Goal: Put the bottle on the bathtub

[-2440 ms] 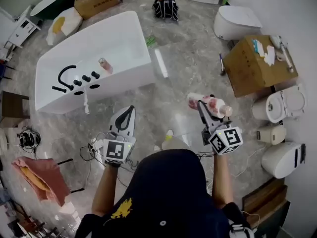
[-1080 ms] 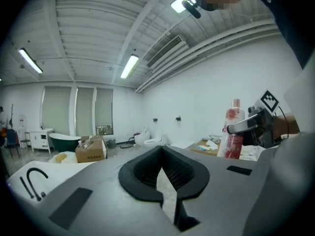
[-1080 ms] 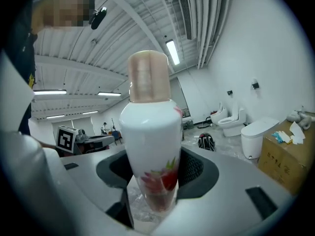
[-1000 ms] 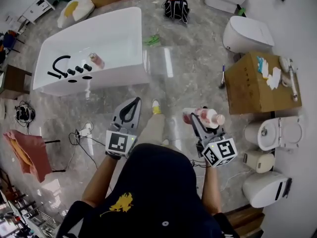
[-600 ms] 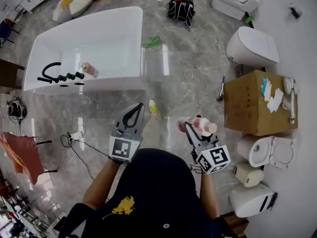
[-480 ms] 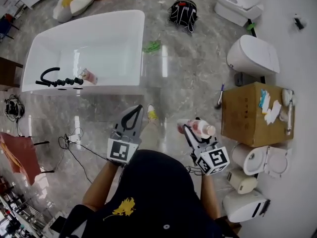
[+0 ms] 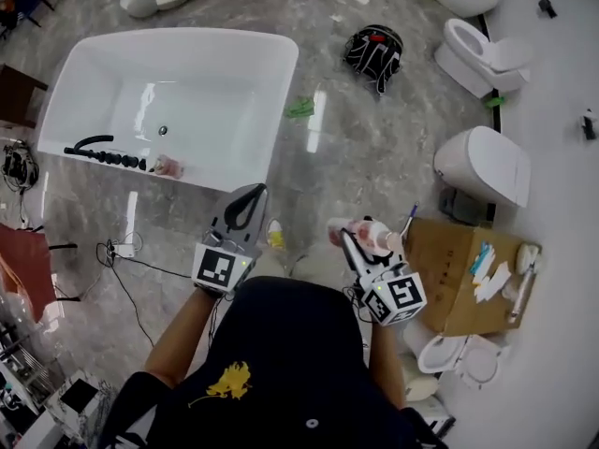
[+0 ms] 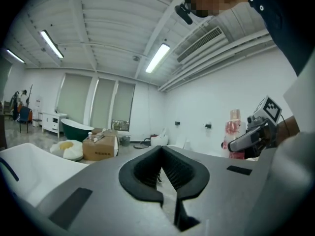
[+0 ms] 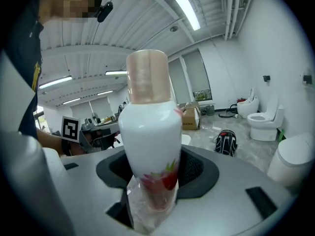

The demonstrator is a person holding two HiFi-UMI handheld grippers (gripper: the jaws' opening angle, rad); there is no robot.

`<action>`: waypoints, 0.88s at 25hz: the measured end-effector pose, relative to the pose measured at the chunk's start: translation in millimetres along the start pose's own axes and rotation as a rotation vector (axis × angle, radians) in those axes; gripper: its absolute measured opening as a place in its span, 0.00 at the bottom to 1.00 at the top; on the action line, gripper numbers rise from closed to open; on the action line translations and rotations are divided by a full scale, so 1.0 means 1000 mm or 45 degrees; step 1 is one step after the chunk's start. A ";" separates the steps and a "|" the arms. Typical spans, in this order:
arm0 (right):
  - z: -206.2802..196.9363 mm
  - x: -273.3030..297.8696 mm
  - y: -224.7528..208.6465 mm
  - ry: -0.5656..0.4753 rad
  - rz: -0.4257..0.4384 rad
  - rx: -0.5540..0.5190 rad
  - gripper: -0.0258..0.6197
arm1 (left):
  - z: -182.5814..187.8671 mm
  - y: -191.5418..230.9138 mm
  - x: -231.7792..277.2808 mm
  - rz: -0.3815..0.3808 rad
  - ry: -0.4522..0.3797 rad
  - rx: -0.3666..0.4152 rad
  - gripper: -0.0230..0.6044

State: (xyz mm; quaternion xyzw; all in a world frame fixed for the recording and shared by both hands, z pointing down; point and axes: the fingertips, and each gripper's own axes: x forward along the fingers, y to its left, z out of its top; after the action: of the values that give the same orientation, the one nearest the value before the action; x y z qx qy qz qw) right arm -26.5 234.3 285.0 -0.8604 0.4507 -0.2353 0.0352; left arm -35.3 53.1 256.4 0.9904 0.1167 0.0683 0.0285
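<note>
bottle: smooth glossy white body, red-green print; matt pinkish cap; clear see-through base.
right gripper: matt grey plastic-look shell; black ribbed rubbery pads.
left gripper: matt grey shell, black ribbed pads.
bathtub: smooth glossy white, glare patches inside; black fittings on rim, finish unclear.
floor: polished grey veined stone look, mirror-like reflections.
box: matt brown cardboard.
toilet: glossy white ceramic look.
backpack: black cloth.
</note>
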 end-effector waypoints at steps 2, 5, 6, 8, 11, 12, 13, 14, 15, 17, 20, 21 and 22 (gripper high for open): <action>0.011 0.027 -0.013 0.031 0.061 -0.047 0.38 | -0.003 0.009 0.009 0.034 0.004 -0.028 0.07; 0.025 0.073 -0.037 0.067 0.193 -0.105 0.38 | -0.012 0.032 0.026 0.163 0.037 -0.017 0.07; 0.028 0.089 -0.046 0.079 0.242 -0.119 0.38 | -0.015 0.040 0.033 0.218 0.044 -0.014 0.07; 0.036 0.121 -0.064 0.108 0.337 -0.151 0.38 | -0.021 0.057 0.047 0.342 0.065 -0.020 0.07; 0.056 0.170 -0.084 0.133 0.449 -0.240 0.38 | -0.028 0.086 0.067 0.559 0.133 -0.009 0.07; 0.062 0.186 -0.089 0.139 0.500 -0.257 0.38 | -0.027 0.095 0.073 0.637 0.143 -0.006 0.07; 0.067 0.199 -0.094 0.150 0.565 -0.262 0.38 | -0.025 0.102 0.080 0.712 0.140 -0.014 0.07; 0.069 0.212 -0.099 0.165 0.639 -0.269 0.38 | -0.025 0.106 0.085 0.781 0.137 -0.026 0.07; 0.069 0.223 -0.103 0.183 0.711 -0.293 0.38 | -0.028 0.108 0.089 0.842 0.148 -0.034 0.07; 0.062 0.244 -0.109 0.223 0.814 -0.413 0.38 | -0.036 0.112 0.090 0.960 0.177 -0.034 0.07; 0.049 0.272 -0.110 0.267 0.908 -0.574 0.38 | -0.047 0.119 0.085 1.107 0.126 -0.050 0.07; 0.045 0.280 -0.109 0.274 0.936 -0.588 0.38 | -0.054 0.120 0.083 1.133 0.138 -0.040 0.07; 0.041 0.291 -0.107 0.274 0.960 -0.597 0.38 | -0.064 0.122 0.082 1.143 0.184 -0.018 0.07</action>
State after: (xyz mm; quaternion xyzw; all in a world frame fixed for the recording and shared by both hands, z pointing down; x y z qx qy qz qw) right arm 212.9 60.7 386.4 -0.5916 0.7746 -0.1858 -0.1242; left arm 62.4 -43.5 339.2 0.9355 -0.3229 0.1436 -0.0055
